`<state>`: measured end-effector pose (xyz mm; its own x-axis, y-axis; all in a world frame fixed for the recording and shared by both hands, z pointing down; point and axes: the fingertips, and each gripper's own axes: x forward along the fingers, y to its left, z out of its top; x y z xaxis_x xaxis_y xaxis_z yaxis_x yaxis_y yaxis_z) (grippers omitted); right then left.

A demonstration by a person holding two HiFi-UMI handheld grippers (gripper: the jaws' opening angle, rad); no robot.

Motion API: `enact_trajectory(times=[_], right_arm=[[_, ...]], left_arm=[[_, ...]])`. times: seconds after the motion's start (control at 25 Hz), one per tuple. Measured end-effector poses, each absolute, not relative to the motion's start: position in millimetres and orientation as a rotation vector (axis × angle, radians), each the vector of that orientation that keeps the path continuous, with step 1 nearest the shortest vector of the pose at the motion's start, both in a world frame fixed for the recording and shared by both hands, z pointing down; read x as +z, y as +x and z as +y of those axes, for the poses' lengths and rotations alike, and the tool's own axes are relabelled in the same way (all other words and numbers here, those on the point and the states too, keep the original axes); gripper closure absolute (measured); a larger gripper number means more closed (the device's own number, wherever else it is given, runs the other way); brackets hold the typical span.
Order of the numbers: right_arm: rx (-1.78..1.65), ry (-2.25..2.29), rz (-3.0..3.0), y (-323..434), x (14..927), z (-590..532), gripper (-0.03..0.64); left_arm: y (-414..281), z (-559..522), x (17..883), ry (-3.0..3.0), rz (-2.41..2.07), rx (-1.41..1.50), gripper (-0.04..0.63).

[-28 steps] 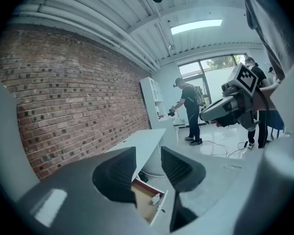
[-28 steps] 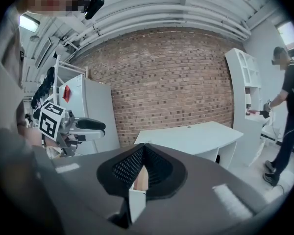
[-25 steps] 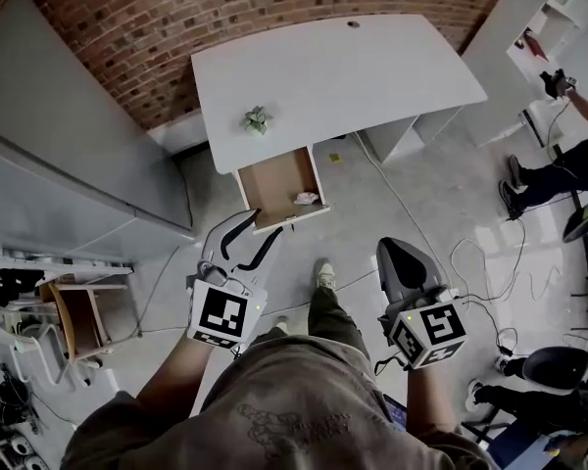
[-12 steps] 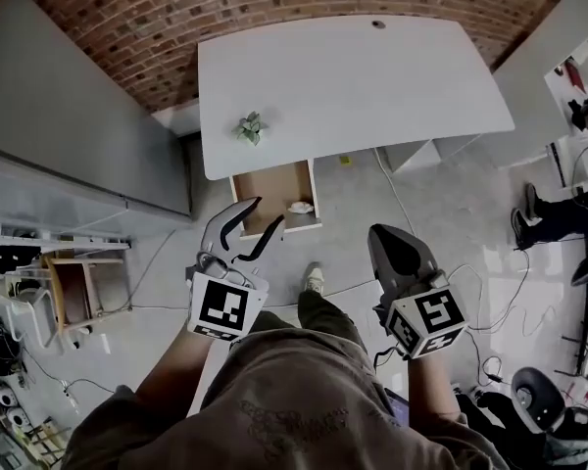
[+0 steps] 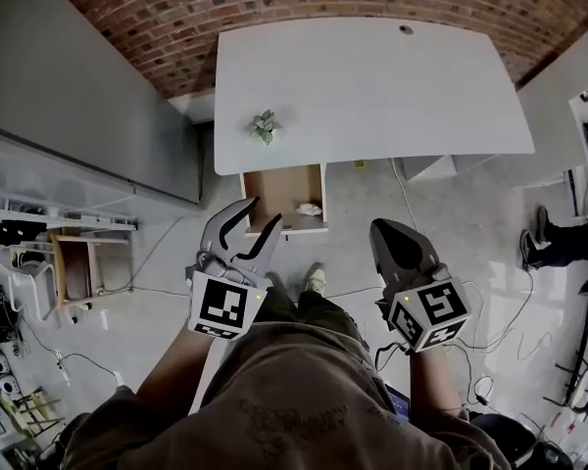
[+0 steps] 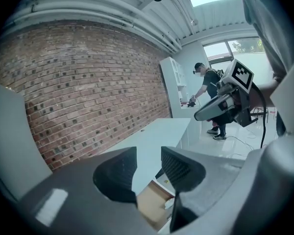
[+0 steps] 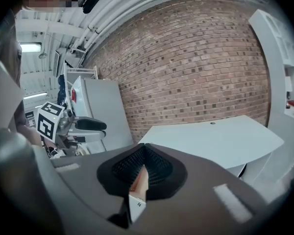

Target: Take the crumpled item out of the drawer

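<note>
Noted left gripper [image 5: 263, 213] with jaws well apart, nothing between them; likely pre-opened for the reach. Found open drawer [image 5: 274, 186] just ahead of its tips, crumpled item [image 5: 309, 208] inside, ahead and slightly right of that gripper, untouched. Noted right gripper [image 5: 385, 233] pressed shut and empty, back from the drawer; probably idle. Compared with a second ago: same gripper poses and jaw states; surface [image 5: 372, 86] now viewed squarer-on.

Our right gripper [image 7: 144, 166]: jaws closed tip to tip, nothing gripped between them. Ahead we see a white desk [image 7: 220, 138] against a brick wall [image 7: 186, 58]. The left gripper [image 7: 104, 130] is at far left, with a grey panel [image 7: 100, 106] behind it.
</note>
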<state>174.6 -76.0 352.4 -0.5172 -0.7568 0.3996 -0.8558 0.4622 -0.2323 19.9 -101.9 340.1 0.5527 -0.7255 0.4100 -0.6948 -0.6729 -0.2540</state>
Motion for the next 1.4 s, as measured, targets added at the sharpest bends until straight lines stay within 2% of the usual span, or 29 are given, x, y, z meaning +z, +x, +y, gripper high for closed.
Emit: enact_trajectory(times=[0.6,1.4], right_arm=[[0.616,1.402,-2.401,148,374,-108,0.589],[0.856,1.433,-2.117,156,527,-138,0.589]], left_arm=[[-14,-128,374,-2.776,1.154,-0.888,0.443],[13,-169,590,-2.791,0.570,-1.369,0.443]])
